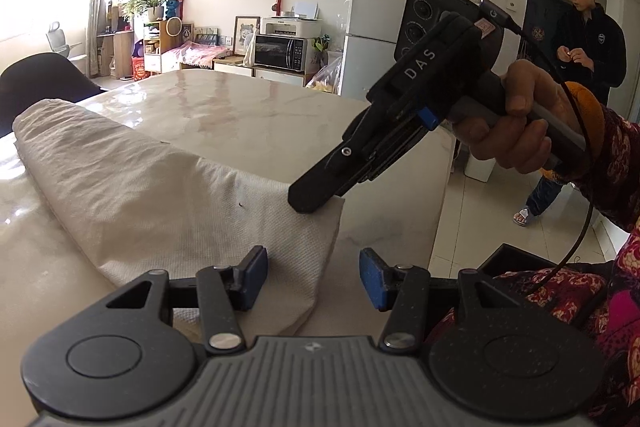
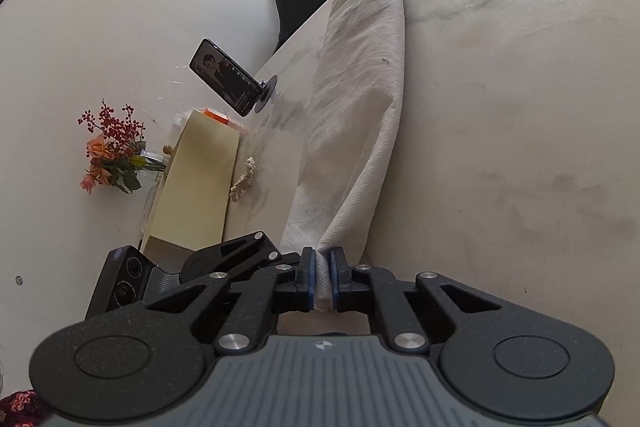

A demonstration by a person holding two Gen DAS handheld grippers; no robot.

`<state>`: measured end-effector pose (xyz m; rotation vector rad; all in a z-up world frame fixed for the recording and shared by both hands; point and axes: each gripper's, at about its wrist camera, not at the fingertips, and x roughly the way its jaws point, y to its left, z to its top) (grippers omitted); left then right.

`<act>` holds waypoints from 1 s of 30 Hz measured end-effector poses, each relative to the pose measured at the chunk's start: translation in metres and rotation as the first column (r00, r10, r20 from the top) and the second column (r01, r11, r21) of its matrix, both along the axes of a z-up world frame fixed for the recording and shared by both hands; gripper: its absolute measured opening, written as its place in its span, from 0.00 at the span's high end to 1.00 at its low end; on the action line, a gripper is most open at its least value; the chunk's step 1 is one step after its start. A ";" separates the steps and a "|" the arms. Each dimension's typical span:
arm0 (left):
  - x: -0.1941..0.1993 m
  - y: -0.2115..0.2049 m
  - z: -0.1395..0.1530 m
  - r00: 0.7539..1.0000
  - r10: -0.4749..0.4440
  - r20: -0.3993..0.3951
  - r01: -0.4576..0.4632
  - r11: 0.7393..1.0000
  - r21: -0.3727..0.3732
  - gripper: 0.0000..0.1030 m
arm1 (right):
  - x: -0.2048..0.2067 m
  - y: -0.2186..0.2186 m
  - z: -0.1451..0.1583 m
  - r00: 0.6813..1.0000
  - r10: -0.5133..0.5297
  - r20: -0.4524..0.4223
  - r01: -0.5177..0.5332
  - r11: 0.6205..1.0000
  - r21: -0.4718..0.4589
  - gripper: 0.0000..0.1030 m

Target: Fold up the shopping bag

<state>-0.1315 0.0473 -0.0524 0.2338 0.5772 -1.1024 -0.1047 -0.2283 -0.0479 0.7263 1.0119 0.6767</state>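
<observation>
Right claw (image 2: 322, 277) pinches the bag (image 2: 360, 99) corner; left claw (image 1: 313, 277) gapes empty.
Thin grip: a tug could slip the fabric and unroll it across the tabletop (image 2: 520, 107).

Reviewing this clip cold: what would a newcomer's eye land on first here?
The long white shopping bag, folded into a strip, lies along the marble table. The right gripper is shut on the bag's near corner, while the left gripper hangs open just above the near end. Behind, a person stands by the fridge.
</observation>
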 end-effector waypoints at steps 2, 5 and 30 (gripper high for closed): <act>0.002 0.000 0.001 1.000 0.012 -0.023 -0.012 1.000 -0.004 0.51 | 0.004 0.007 0.003 1.000 0.009 0.005 -0.009 1.000 0.000 0.91; 0.006 0.001 0.001 0.998 0.034 -0.060 -0.035 0.999 -0.015 0.52 | 0.012 0.016 0.005 1.000 0.027 0.009 -0.027 1.000 -0.013 0.91; 0.052 0.036 -0.001 0.914 0.082 -0.398 -0.138 0.984 -0.114 0.83 | 0.017 0.057 0.050 0.625 0.706 0.333 -0.307 0.614 -0.727 0.53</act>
